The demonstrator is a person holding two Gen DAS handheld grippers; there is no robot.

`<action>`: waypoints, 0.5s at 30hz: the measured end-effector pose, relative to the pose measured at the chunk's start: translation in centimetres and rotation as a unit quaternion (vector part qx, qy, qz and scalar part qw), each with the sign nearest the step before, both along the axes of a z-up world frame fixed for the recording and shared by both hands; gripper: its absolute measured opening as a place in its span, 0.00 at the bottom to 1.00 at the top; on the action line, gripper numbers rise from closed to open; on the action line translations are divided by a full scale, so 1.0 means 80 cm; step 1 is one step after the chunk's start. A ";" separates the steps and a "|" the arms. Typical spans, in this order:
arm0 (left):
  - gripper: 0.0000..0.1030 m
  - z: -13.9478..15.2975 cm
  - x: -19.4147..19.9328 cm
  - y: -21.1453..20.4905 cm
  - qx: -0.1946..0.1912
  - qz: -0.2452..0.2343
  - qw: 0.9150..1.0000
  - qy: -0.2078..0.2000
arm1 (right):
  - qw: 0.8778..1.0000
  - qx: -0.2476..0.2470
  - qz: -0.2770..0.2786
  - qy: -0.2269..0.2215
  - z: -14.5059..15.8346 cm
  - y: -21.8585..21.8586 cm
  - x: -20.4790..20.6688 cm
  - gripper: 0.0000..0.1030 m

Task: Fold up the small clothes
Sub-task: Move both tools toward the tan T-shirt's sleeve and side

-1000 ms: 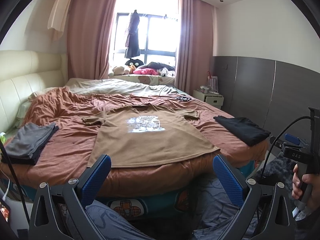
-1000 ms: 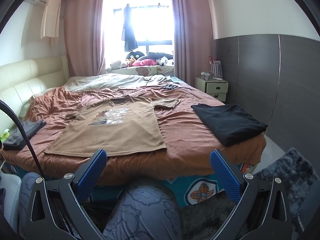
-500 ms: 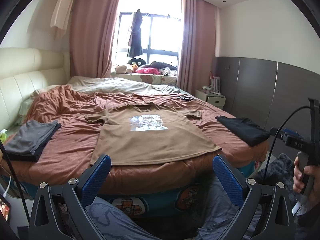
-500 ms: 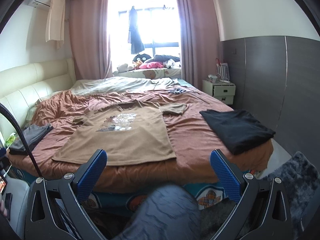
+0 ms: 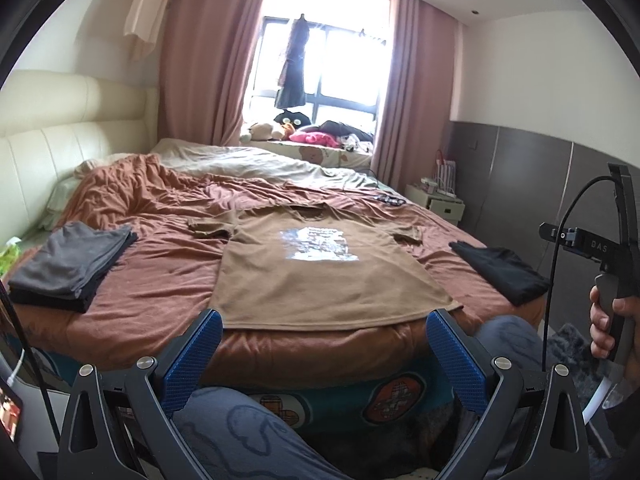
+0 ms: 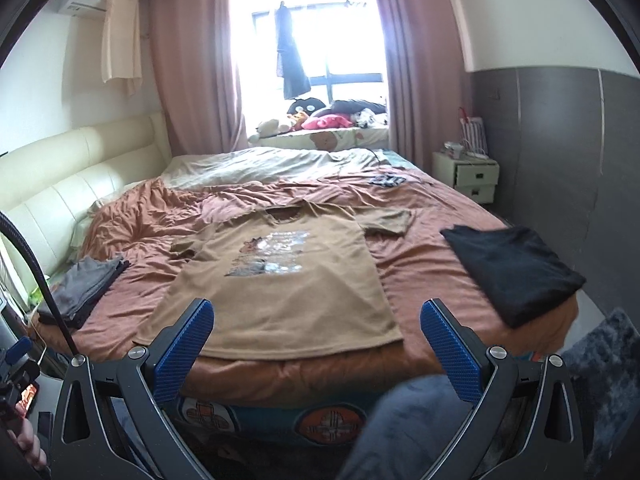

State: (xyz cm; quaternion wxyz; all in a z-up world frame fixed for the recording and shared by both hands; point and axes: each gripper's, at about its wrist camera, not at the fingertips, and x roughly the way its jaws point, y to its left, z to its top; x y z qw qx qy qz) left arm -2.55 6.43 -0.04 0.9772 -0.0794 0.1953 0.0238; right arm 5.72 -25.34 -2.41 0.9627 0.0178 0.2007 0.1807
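Note:
A brown T-shirt (image 5: 316, 272) with a printed picture lies flat, front up, on the rust-coloured bed cover, hem toward me; it also shows in the right wrist view (image 6: 280, 284). My left gripper (image 5: 320, 344) is open and empty, held just short of the hem at the bed's near edge. My right gripper (image 6: 316, 336) is open and empty, also short of the hem. The right gripper's handle (image 5: 612, 280) shows in a hand at the right of the left wrist view.
A folded grey and black stack (image 5: 68, 264) lies at the bed's left. A folded black garment (image 6: 516, 268) lies at its right. A cream headboard (image 5: 48, 152) stands left, a nightstand (image 6: 468, 174) by the dark wall panel, a dark rug (image 6: 604, 360) on the floor. My knees are below.
Both grippers have risen and moved a little closer to the bed, so the T-shirt sits lower and larger in view. Both stay open. The clothes have not moved.

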 end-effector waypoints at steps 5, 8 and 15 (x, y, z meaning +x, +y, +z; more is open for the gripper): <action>1.00 -0.004 0.005 0.026 -0.004 0.024 1.000 0.001 | 0.999 -0.010 0.022 -0.022 0.006 0.012 0.023 1.00; 1.00 -0.005 0.019 0.044 -0.018 0.042 0.999 0.009 | 0.999 -0.013 0.038 -0.030 0.004 0.014 0.046 1.00; 0.99 -0.001 0.057 0.081 -0.022 0.070 0.997 0.018 | 0.998 -0.028 0.048 -0.031 -0.014 0.036 0.095 1.00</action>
